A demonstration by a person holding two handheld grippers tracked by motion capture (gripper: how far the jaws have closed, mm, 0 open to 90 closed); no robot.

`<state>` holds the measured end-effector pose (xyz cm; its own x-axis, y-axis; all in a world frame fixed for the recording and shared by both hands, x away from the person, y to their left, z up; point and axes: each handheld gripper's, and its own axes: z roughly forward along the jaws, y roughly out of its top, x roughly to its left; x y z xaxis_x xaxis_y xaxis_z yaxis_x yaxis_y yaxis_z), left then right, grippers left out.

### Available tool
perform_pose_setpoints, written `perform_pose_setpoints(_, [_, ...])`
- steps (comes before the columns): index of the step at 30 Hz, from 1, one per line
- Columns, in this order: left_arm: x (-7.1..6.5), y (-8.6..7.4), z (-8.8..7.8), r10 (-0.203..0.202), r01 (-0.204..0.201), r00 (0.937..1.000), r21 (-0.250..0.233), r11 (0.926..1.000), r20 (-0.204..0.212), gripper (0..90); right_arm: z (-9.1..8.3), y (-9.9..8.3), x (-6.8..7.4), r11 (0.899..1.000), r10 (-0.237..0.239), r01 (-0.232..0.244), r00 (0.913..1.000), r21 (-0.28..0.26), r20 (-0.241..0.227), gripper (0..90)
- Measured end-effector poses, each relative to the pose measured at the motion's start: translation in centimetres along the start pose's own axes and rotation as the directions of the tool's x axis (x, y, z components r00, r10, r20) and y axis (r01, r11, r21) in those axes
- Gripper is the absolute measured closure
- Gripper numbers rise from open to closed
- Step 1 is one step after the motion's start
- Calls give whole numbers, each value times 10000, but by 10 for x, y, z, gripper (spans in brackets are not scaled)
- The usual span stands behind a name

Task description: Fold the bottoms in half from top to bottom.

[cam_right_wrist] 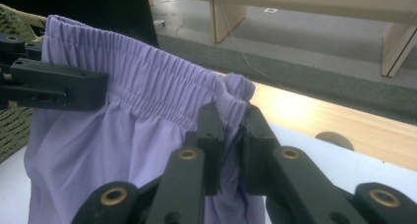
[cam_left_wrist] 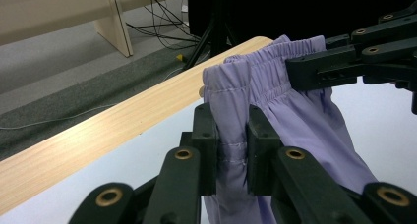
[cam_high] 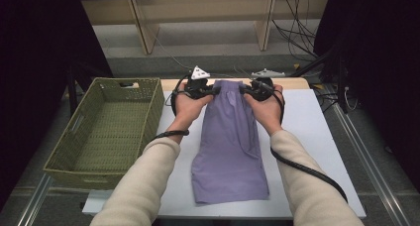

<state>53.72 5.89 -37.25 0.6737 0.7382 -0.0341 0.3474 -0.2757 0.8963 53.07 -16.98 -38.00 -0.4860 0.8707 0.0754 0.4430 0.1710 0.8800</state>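
Near us, the lilac elastic-waist cloth shorts (cam_high: pixel 229 146) trail; both tools, left (cam_high: pixel 202 89) and right (cam_high: pixel 253 90), pinch the waistband, so we lift evenly.

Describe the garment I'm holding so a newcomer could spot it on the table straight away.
On the white table, right of the green woven basket, lie lilac shorts running from the far wooden edge toward the near one. Their gathered elastic waistband is pinched at each end by the left gripper and right gripper.
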Motion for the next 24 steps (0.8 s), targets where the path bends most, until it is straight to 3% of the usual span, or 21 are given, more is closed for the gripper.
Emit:
perform_pose_setpoints(18, [-7,-19,-3,594,-606,9972,257,9978,451,774,-2,-21,0,9997,-216,219,9995,110,-233,815])
perform_pose_setpoints(24, [-12,-26,-12,774,-782,9951,99,9969,622,774,-10,-29,6,9982,-603,602,9976,-33,-329,814])
